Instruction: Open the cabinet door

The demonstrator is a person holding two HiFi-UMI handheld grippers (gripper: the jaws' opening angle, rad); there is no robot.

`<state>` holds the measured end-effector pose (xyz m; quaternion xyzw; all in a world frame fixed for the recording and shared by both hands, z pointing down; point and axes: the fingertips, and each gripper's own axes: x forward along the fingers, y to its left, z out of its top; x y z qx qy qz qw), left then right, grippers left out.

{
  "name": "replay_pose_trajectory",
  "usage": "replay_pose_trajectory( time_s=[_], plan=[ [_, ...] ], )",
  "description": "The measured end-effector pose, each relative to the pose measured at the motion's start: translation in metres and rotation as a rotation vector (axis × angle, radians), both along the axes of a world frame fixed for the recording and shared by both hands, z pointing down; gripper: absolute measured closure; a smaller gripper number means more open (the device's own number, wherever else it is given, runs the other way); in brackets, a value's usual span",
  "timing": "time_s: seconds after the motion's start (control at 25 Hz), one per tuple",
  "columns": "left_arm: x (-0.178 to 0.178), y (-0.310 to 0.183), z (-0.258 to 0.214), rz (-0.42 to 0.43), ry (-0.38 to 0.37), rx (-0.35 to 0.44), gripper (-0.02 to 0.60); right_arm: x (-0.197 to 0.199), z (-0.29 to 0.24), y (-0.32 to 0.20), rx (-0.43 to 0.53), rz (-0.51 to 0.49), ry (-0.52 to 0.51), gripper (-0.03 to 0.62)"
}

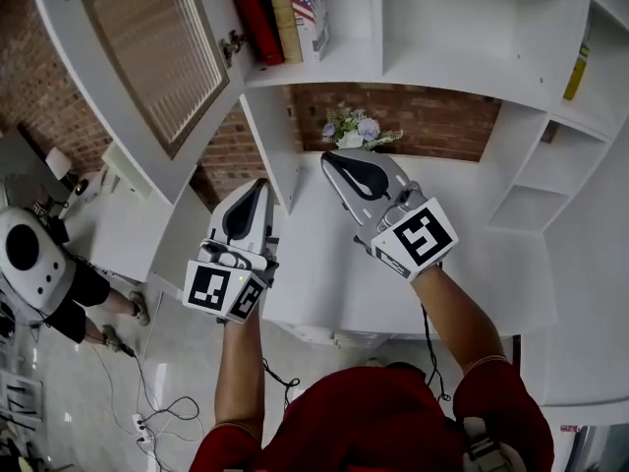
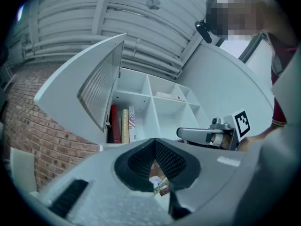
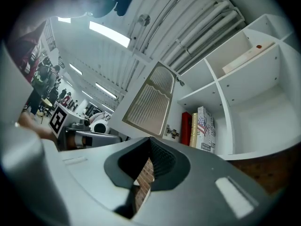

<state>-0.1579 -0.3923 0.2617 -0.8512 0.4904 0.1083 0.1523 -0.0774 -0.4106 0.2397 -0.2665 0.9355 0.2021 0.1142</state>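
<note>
The white cabinet door point(image 1: 147, 57) with a ribbed glass panel stands swung wide open at the upper left, also seen as the door point(image 2: 101, 86) and the door point(image 3: 153, 100). Behind it a compartment holds books point(image 1: 280, 13). Both grippers hang in front of the shelf unit, below that compartment and apart from the door. My left gripper point(image 1: 261, 185) is shut and holds nothing; its jaws point(image 2: 154, 142) meet at the tips. My right gripper point(image 1: 330, 159) is shut too, with nothing between its jaws point(image 3: 150, 141).
A small bunch of flowers point(image 1: 352, 128) stands in the brick-backed niche just beyond the gripper tips. Below lies a white desktop point(image 1: 491, 264). Open compartments point(image 1: 462, 18) sit right of the books. A person's legs point(image 1: 108, 308) and cables point(image 1: 147, 421) are on the floor at left.
</note>
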Motion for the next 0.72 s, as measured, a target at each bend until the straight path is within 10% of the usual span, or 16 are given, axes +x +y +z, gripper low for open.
replay_pose_trajectory(
  time_s=[0.72],
  plan=[
    [0.026, -0.009, 0.013, 0.018, 0.009, -0.016, 0.581, 0.037, 0.032, -0.002, -0.035, 0.066, -0.039, 0.582]
  ],
)
